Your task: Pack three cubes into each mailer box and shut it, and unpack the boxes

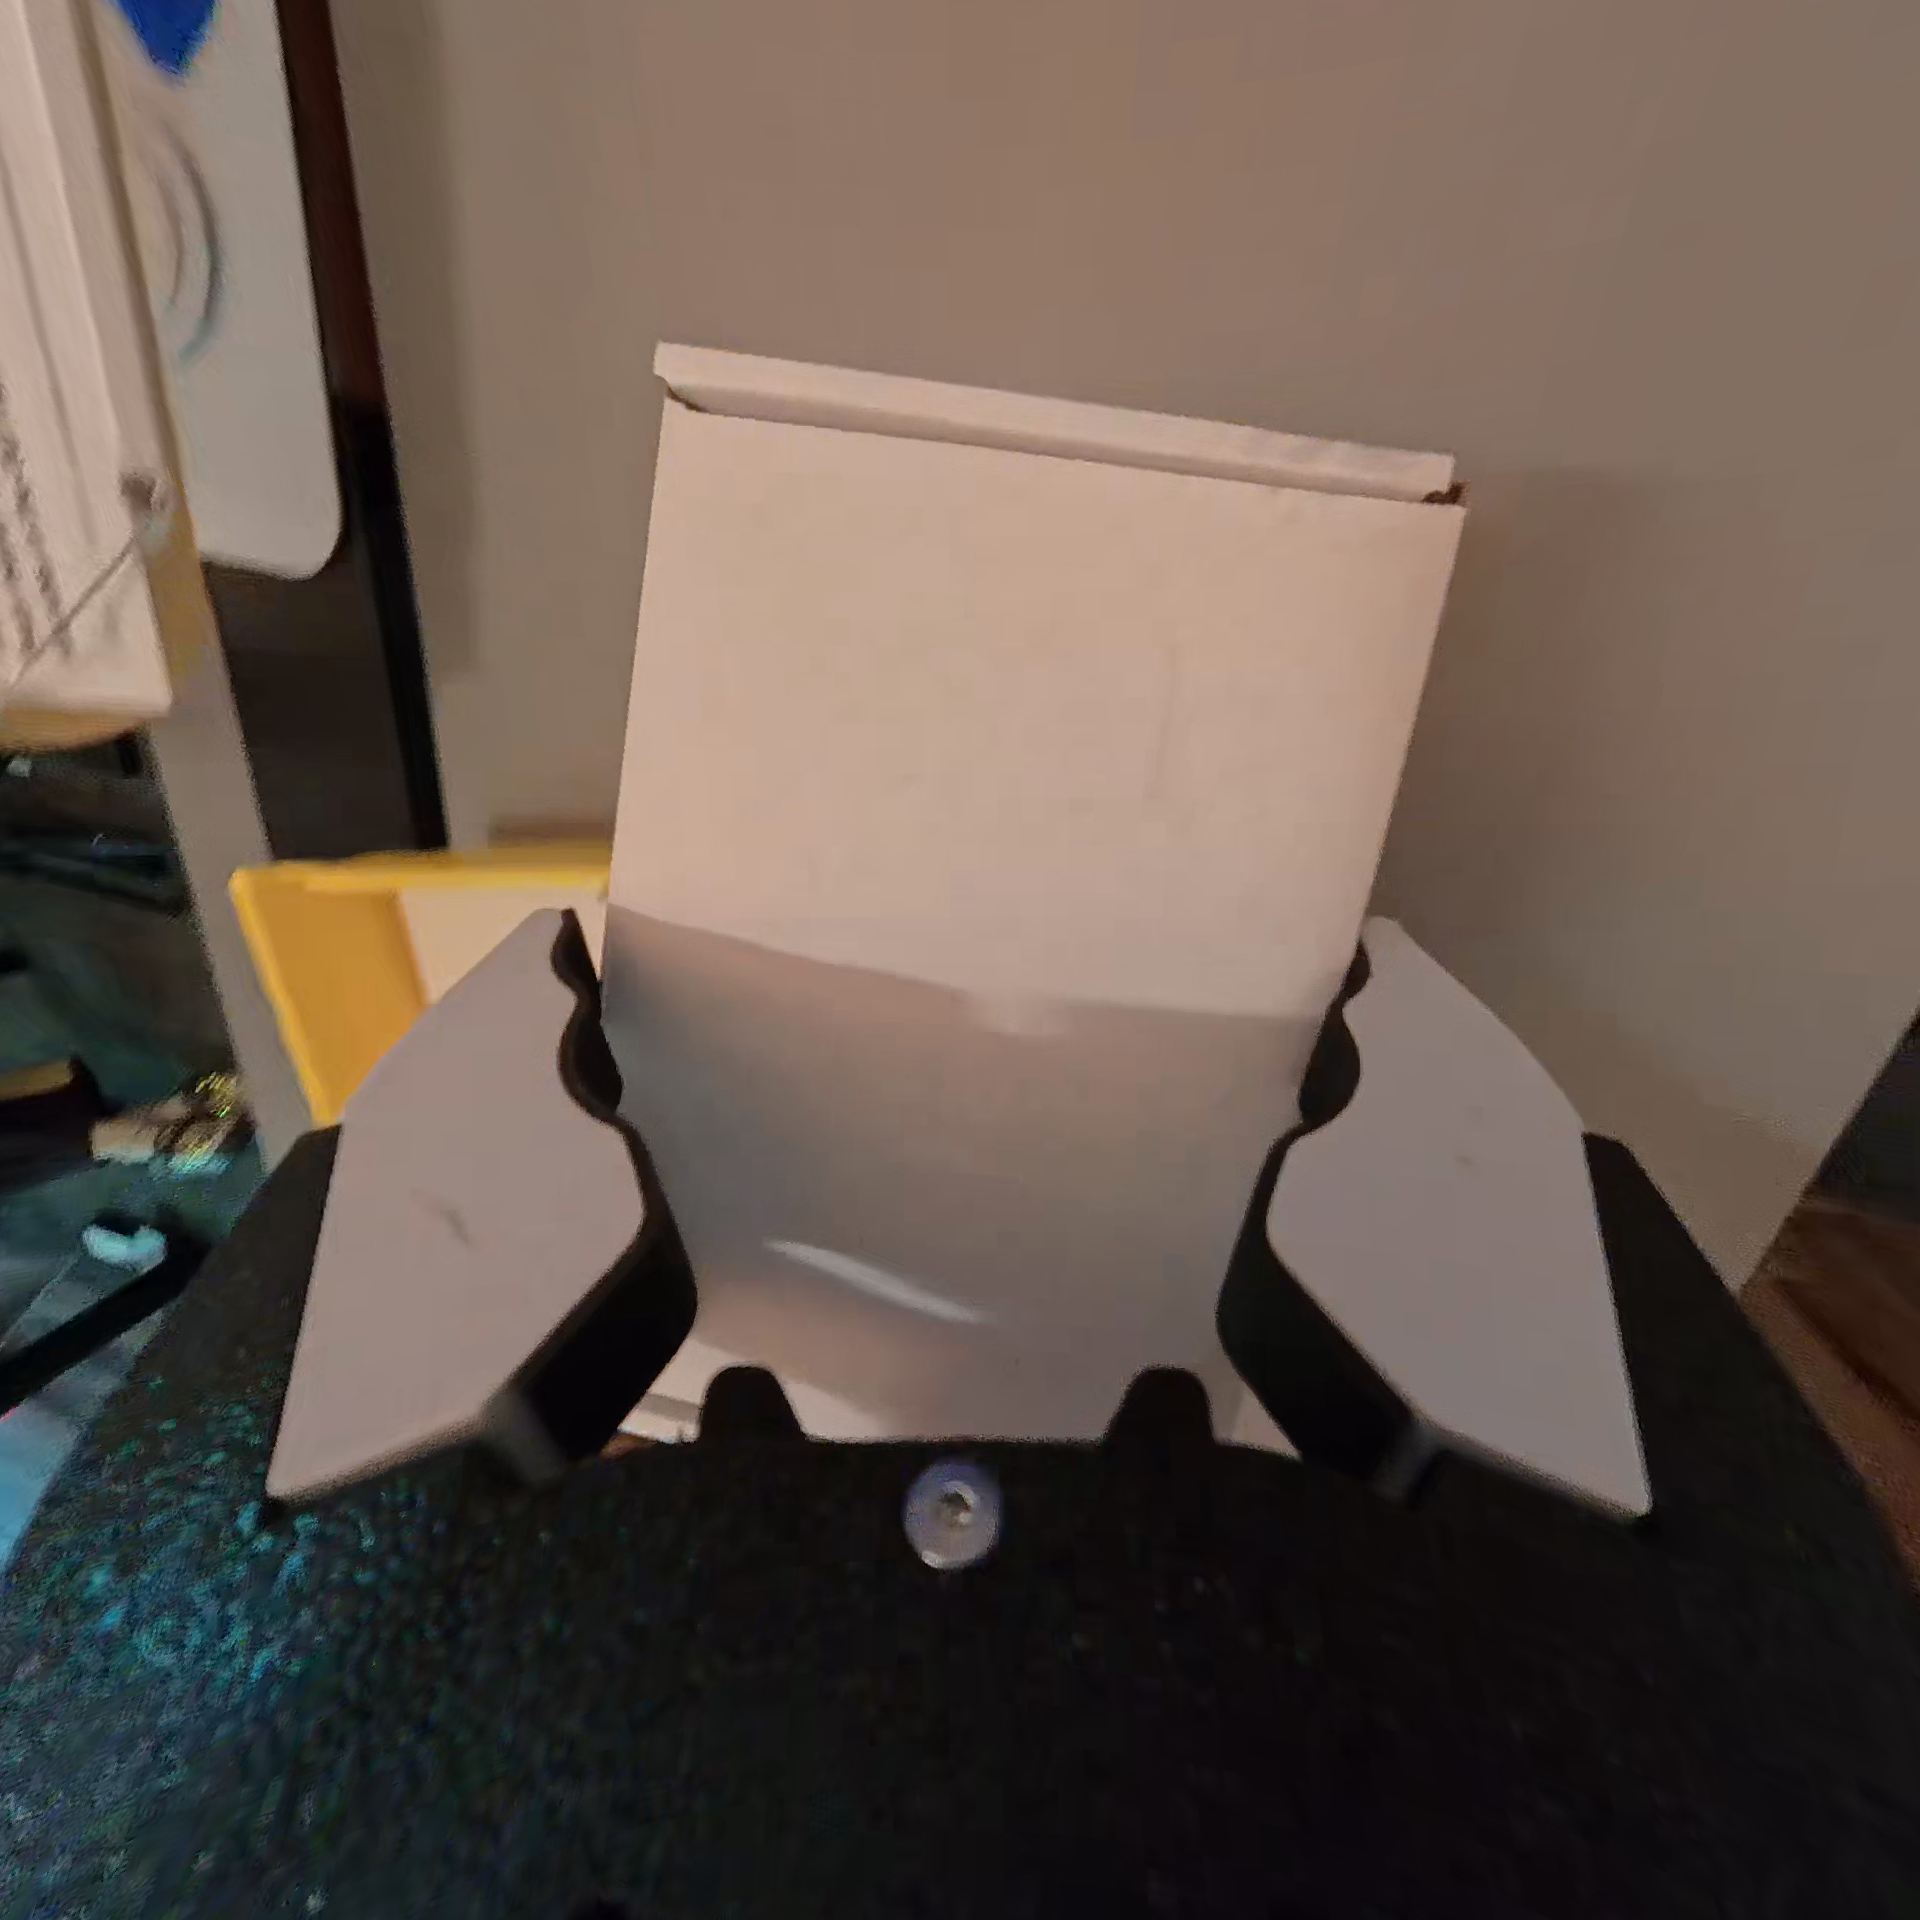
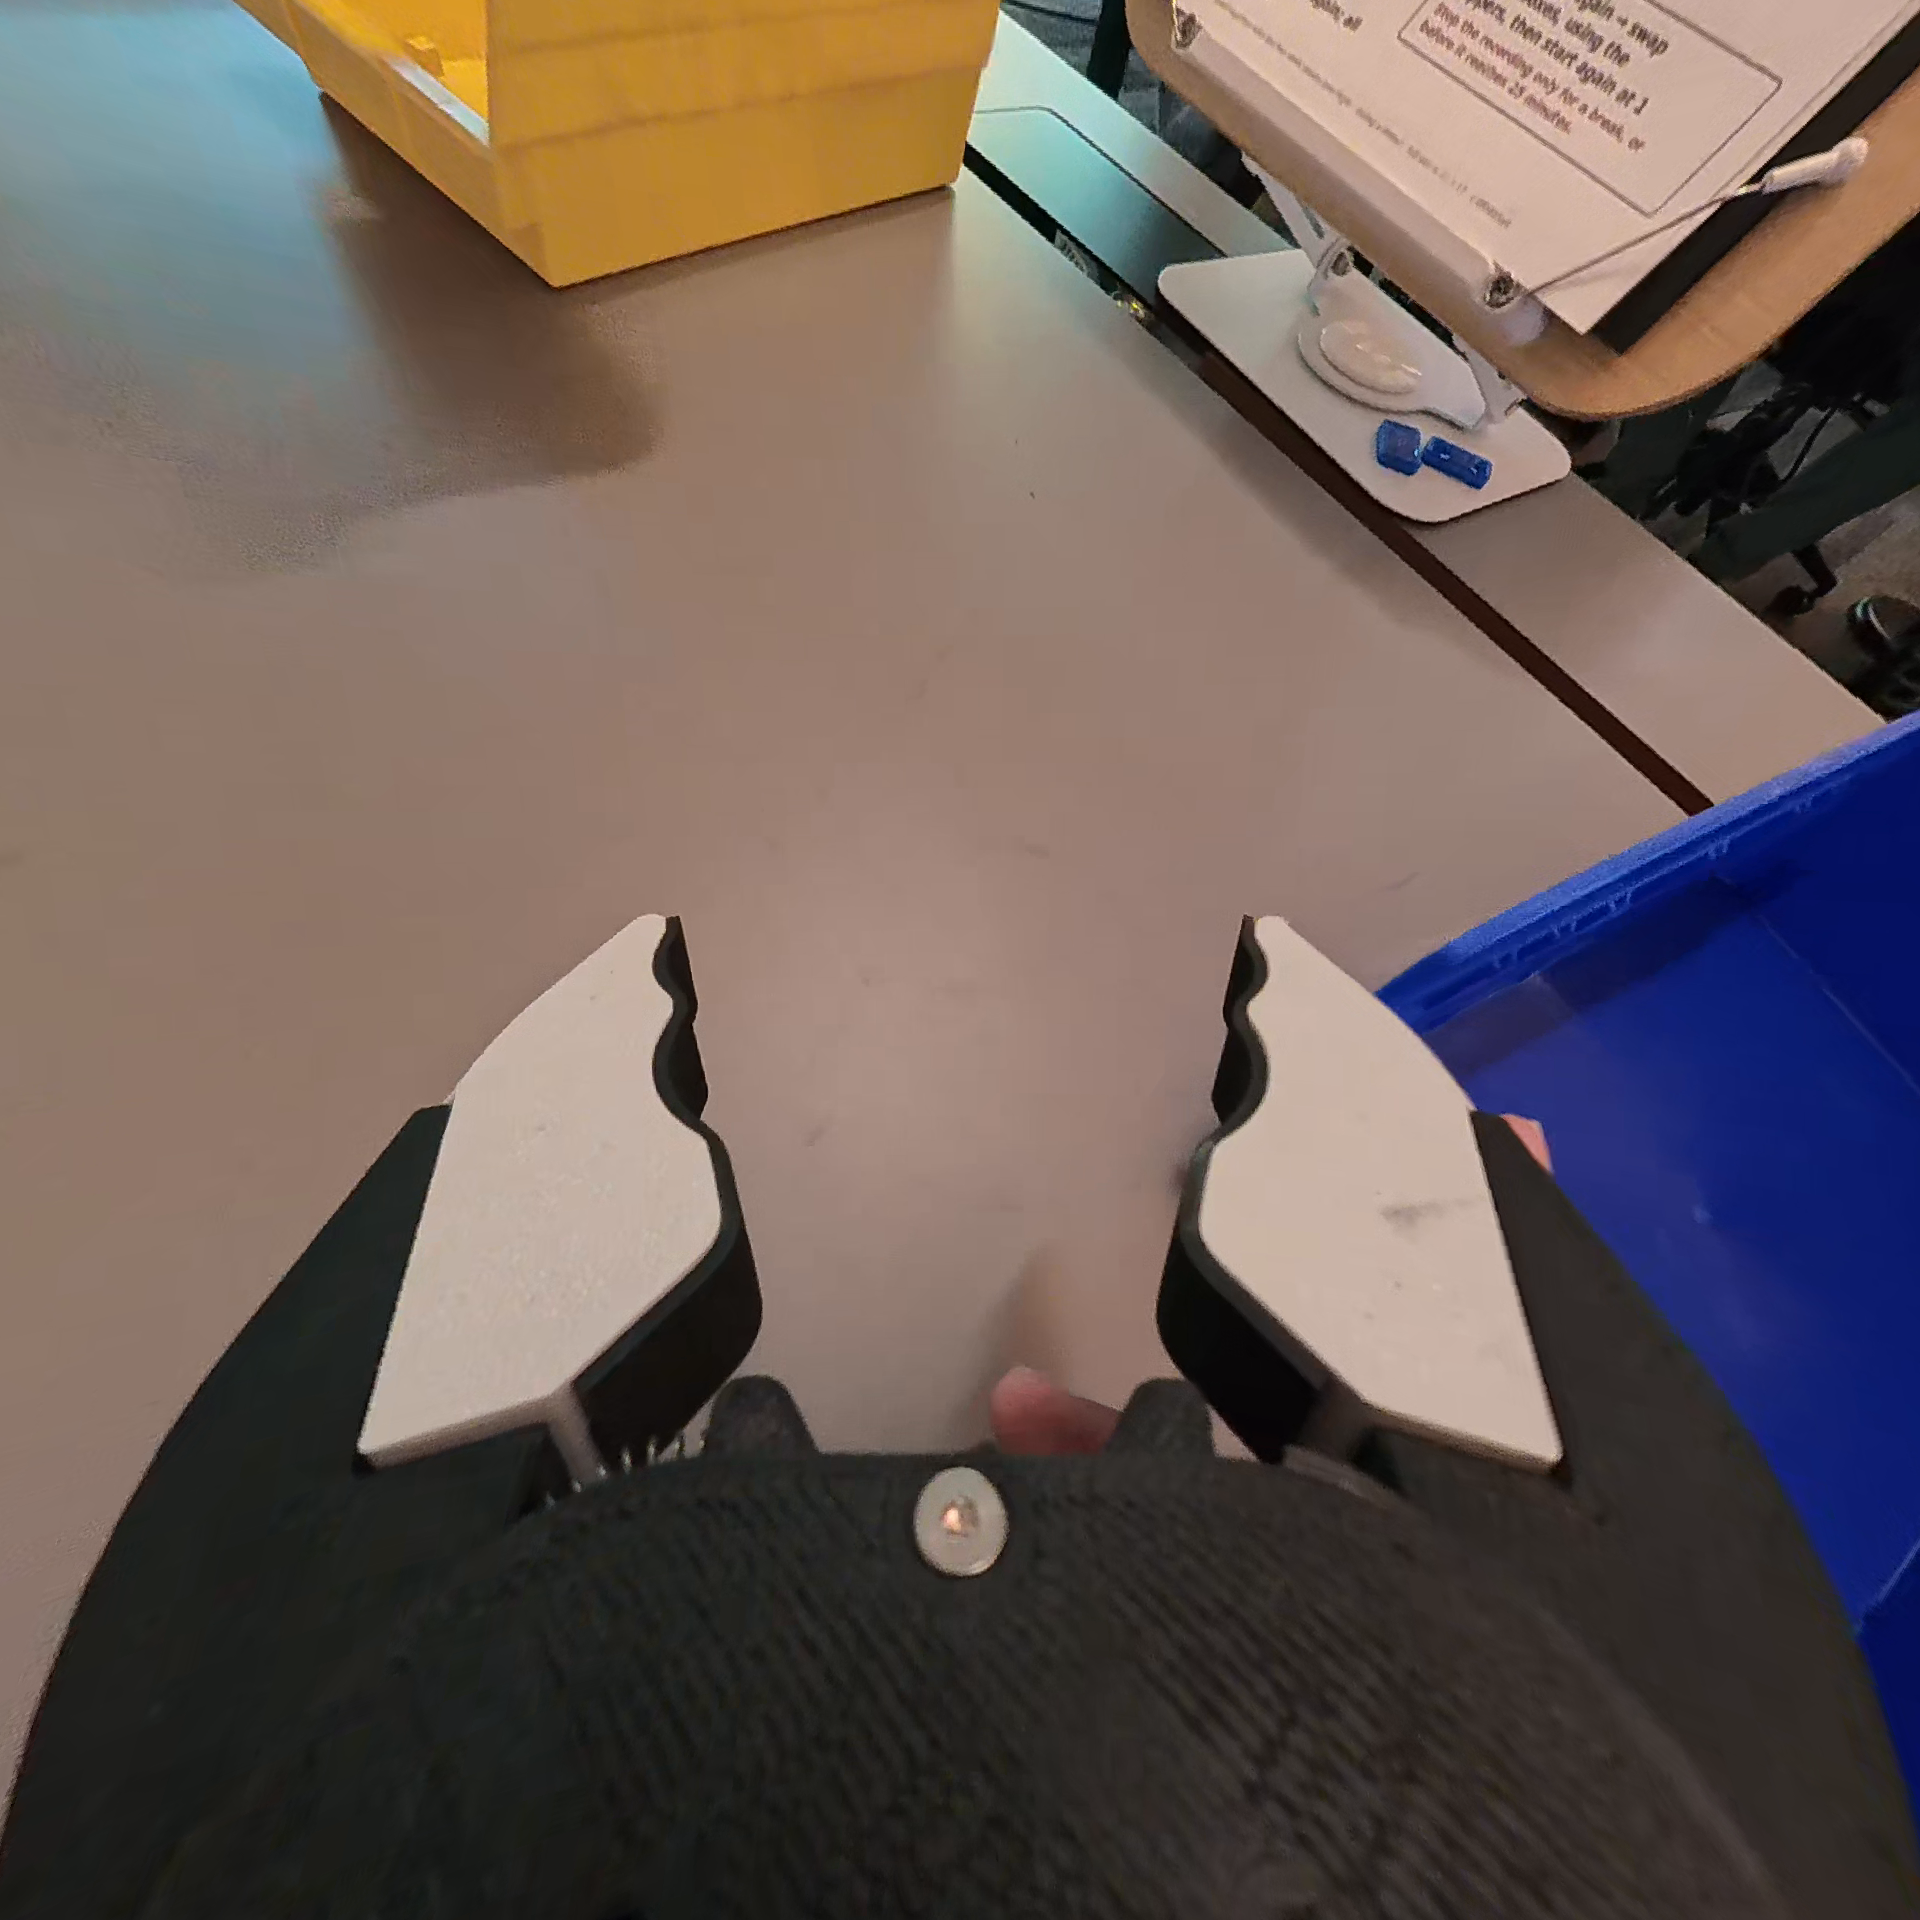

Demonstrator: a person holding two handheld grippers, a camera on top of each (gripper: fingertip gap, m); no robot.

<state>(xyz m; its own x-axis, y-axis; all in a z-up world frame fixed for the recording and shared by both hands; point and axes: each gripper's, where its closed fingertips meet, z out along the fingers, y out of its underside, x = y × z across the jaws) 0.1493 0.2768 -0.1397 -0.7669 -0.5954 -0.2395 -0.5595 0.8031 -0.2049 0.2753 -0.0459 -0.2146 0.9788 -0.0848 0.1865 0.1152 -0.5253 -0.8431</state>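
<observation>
My left gripper (image 1: 966, 977) is shut on a closed white mailer box (image 1: 1029, 707), one finger on each side of it. The box fills the middle of the left wrist view, stands up between the fingers and is held above the table. Its lid is down, with the flap seam along the far top edge. My right gripper (image 2: 961, 935) is open and empty, low over the bare grey table (image 2: 831, 644). No cubes show in either view.
A yellow bin (image 2: 665, 125) stands at the far left of the table; it also shows behind the box in the left wrist view (image 1: 312, 987). A blue bin (image 2: 1704, 1122) sits right beside my right gripper. A document stand with papers (image 2: 1486, 156) stands beyond the table edge. Spacing between my two grippers at the tips: around 35 cm.
</observation>
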